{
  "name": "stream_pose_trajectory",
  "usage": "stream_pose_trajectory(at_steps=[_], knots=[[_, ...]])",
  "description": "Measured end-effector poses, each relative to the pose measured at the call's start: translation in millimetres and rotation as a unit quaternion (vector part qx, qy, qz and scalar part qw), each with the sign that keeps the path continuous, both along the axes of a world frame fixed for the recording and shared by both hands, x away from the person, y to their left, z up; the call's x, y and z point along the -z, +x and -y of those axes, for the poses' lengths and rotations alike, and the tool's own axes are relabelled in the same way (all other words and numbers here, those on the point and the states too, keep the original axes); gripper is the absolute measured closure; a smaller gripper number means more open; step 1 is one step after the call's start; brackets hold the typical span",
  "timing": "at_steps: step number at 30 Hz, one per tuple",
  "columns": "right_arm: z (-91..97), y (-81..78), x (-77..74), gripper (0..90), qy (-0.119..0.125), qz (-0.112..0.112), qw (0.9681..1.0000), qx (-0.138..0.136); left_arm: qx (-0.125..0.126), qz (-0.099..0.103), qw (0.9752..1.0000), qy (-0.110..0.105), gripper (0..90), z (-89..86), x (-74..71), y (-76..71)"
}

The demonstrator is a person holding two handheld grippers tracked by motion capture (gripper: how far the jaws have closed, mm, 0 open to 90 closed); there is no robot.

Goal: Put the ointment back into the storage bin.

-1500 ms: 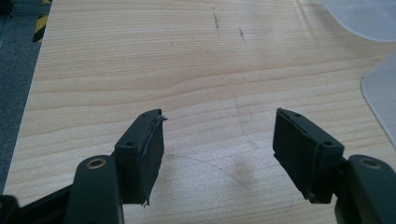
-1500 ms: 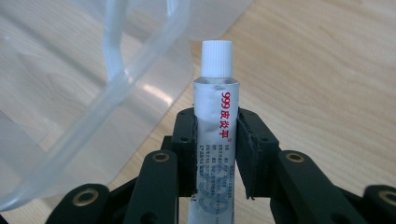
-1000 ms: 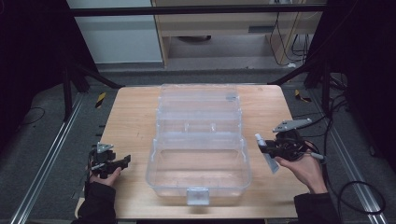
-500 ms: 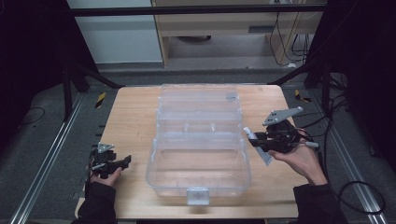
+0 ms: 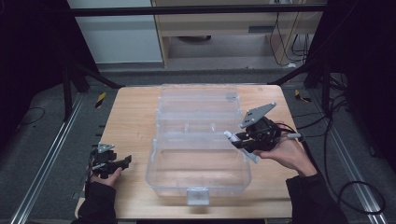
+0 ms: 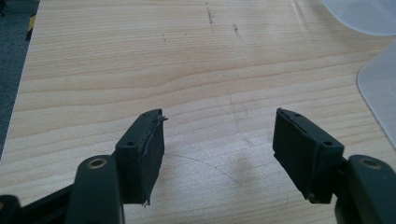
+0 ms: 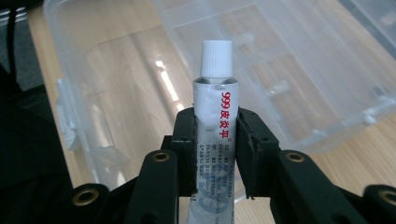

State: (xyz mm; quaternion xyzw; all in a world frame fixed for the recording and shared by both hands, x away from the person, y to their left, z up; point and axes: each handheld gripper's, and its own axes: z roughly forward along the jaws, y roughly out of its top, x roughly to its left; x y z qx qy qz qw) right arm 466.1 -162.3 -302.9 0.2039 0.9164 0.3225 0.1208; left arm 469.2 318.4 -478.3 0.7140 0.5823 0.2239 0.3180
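The jaws of the right gripper point(image 7: 215, 140) pinch a white tube point(image 7: 213, 135) with a ribbed cap and red print, held over the right rim of the open clear plastic box point(image 5: 198, 140) on the wooden table point(image 5: 130, 121). The left gripper point(image 6: 219, 144) rests near the table's left edge, jaws spread wide over bare wood.

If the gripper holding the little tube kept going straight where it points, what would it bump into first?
Probably the clear plastic box. The right gripper holds the white tube cap-first toward the open box, so the cap would likely meet its clear wall or floor first; depth is hard to judge.
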Motion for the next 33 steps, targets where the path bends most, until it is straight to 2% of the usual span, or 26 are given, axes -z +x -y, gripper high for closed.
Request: stream_pose_trajectory(at_steps=[5, 6, 14, 15, 21, 22, 24, 26, 32, 33], knots=[[-12.9, 1.4, 2.9, 70.2, -0.019, -0.001, 0.9995, -0.027, 0.000, 0.000, 1.0000, 0.000, 34.0, 0.0, -0.1, 0.0], [-18.4, 2.9, 5.8, 70.2, -0.023, -0.008, 0.9987, -0.045, 0.000, 0.000, 1.0000, 0.001, 34.0, 0.0, 0.1, 0.1], [-34.2, 6.1, 22.8, 70.3, -0.047, -0.023, 0.9950, -0.085, 0.000, 0.000, 1.0000, 0.001, 34.0, 0.0, 0.1, 0.2], [-38.3, 5.8, 26.6, 70.3, -0.053, -0.027, 0.9934, -0.098, 0.000, 0.001, 1.0000, 0.000, 34.1, -0.1, 0.0, 0.1], [-47.9, 4.3, 39.8, 70.2, -0.085, -0.033, 0.9877, -0.127, 0.001, 0.001, 1.0000, 0.001, 34.1, -0.4, 0.0, 0.1], [-47.9, 4.3, 39.8, 70.2, -0.085, -0.033, 0.9877, -0.127, 0.001, 0.001, 1.0000, 0.001, 34.1, -0.4, 0.0, 0.1], [-53.1, 3.8, 45.6, 70.2, -0.099, -0.039, 0.9847, -0.139, 0.001, 0.001, 1.0000, 0.001, 34.1, -0.5, 0.1, 0.1], [-56.0, 3.8, 49.1, 70.3, -0.102, -0.044, 0.9832, -0.145, 0.000, 0.001, 1.0000, 0.001, 34.1, -0.5, 0.1, 0.2], [-61.0, 4.4, 58.0, 70.3, -0.117, -0.047, 0.9795, -0.157, 0.001, 0.000, 1.0000, 0.001, 34.1, -0.7, 0.3, 0.3], [-63.1, 3.8, 61.7, 70.2, -0.124, -0.048, 0.9778, -0.162, 0.001, 0.001, 1.0000, 0.001, 34.1, -0.6, 0.2, 0.3]])
